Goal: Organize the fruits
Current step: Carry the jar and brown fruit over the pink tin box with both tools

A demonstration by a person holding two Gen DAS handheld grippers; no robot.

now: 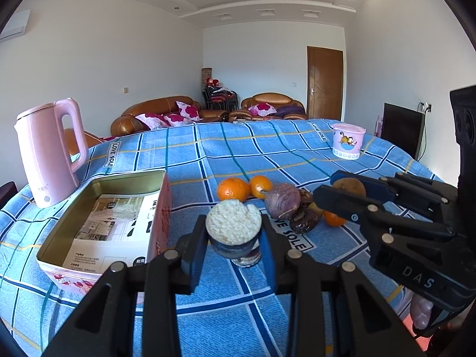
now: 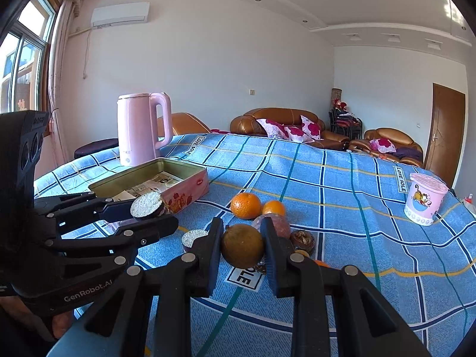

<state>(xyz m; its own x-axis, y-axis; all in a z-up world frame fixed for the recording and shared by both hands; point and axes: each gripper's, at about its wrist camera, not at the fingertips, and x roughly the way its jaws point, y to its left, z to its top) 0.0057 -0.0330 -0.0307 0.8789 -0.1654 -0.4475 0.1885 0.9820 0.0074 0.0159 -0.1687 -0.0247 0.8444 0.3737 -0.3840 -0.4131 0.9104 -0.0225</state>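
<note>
My left gripper (image 1: 233, 229) is shut on a halved passion fruit (image 1: 233, 226), its white cut face turned toward the camera, held just above the blue checked tablecloth (image 1: 267, 148). A second half (image 2: 193, 236) lies on the cloth below it. My right gripper (image 2: 242, 229) is shut on a round brownish-green fruit (image 2: 242, 245), lifted over the fruit pile. The pile holds two oranges (image 2: 245, 205), a purple passion fruit (image 2: 281, 226) and a wrinkled dark fruit (image 2: 302, 239). An open pink tin box (image 1: 104, 223) sits left of the left gripper.
A pink kettle (image 1: 49, 154) stands behind the tin at the table's left. A pink lidded cup (image 1: 346, 141) sits at the far right of the table. Brown sofas with cushions and a wooden door lie beyond the table.
</note>
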